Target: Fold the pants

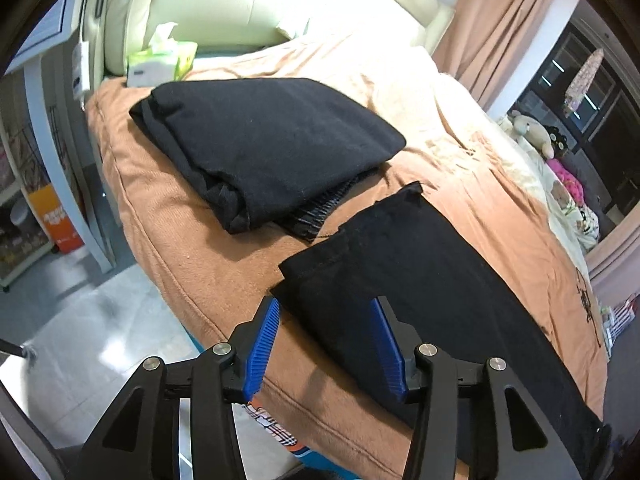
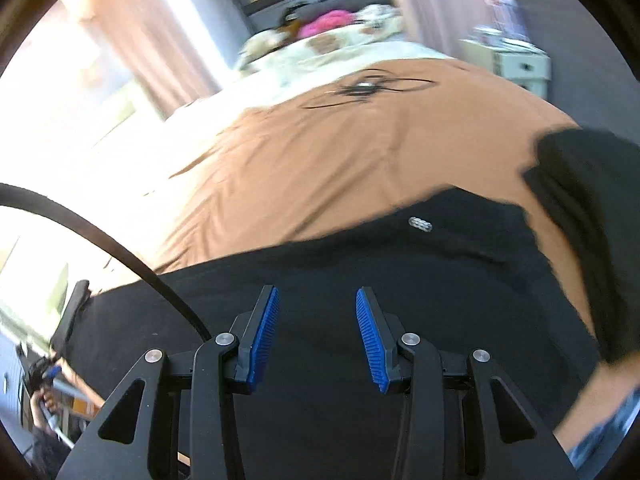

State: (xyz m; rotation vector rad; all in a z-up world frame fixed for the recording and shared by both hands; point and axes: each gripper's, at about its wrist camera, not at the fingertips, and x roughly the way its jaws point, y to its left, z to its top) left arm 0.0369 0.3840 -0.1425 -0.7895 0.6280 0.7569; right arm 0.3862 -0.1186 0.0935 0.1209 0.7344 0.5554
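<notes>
Black pants (image 1: pixel 420 272) lie flat along the near edge of an orange-brown blanket (image 1: pixel 192 248). Their hem end sits between and just beyond the blue pads of my left gripper (image 1: pixel 326 302). That gripper is open above the cloth and nothing is pinched. The right wrist view is motion-blurred. There my right gripper (image 2: pixel 317 290) hovers open over the wide part of the pants (image 2: pixel 360 248), which bears a small white logo (image 2: pixel 420 224). Nothing lies between its pads.
A folded black garment (image 1: pixel 272 140) rests further back on the bed, with a green tissue pack (image 1: pixel 160 60) by the cream headboard. Stuffed toys (image 1: pixel 536 132) sit at the far side. Another black cloth (image 2: pixel 588 220) lies at the right. A black cable (image 2: pixel 120 248) crosses the left.
</notes>
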